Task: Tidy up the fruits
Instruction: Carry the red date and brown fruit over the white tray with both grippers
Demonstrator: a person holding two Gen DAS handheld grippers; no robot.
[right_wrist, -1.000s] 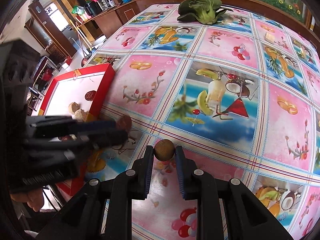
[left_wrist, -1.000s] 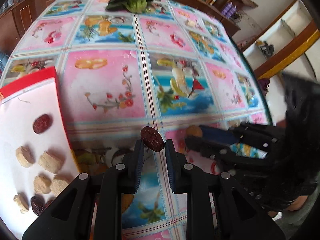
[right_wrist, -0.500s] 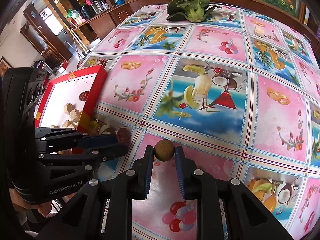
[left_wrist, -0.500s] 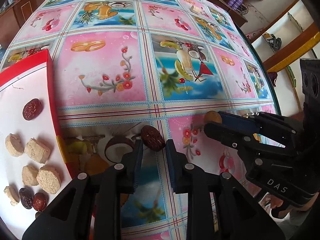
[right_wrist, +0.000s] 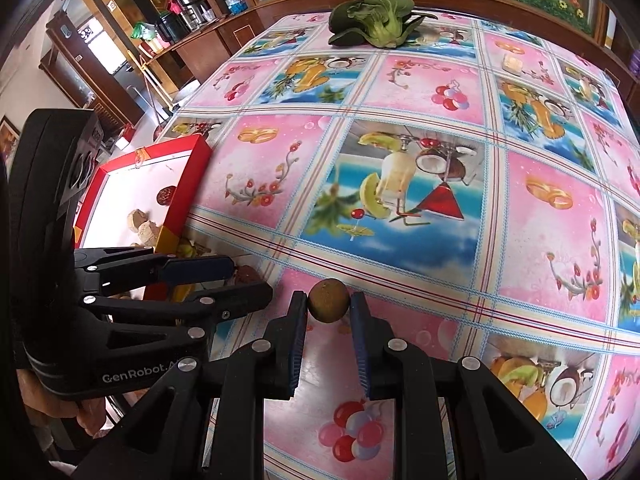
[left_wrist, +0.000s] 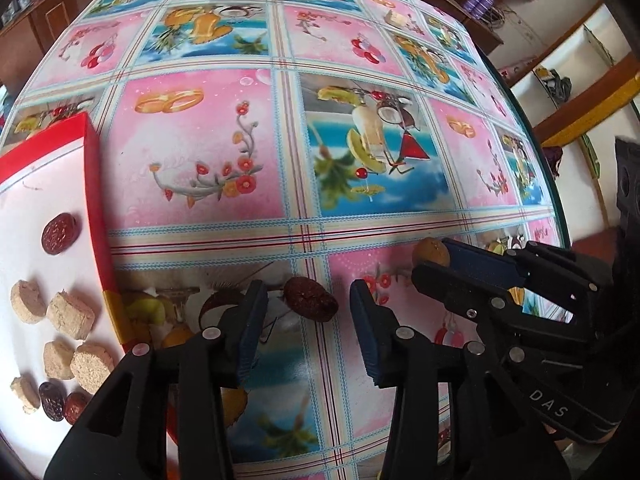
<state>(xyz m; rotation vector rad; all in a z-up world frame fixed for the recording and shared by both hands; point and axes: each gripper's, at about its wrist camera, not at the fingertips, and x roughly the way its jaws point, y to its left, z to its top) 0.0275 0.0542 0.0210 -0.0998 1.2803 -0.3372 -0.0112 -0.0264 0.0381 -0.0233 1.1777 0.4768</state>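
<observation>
the left gripper [left_wrist: 306, 322] is opening its jaws, and a red date [left_wrist: 310, 305] is lying on the table [left_wrist: 200, 184] between them, touching neither pad. the right gripper [right_wrist: 329, 330] is holding a brown longan [right_wrist: 329, 301] in narrow jaws just above the table. the red tray [left_wrist: 94, 216] at the left is carrying dates and pale round pieces.

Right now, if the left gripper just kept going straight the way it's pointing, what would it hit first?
Probably the dark red date, lying loose between the opening jaws of the left gripper; then the patterned tablecloth right under it. Depth is hard to judge in this fisheye view.
</observation>
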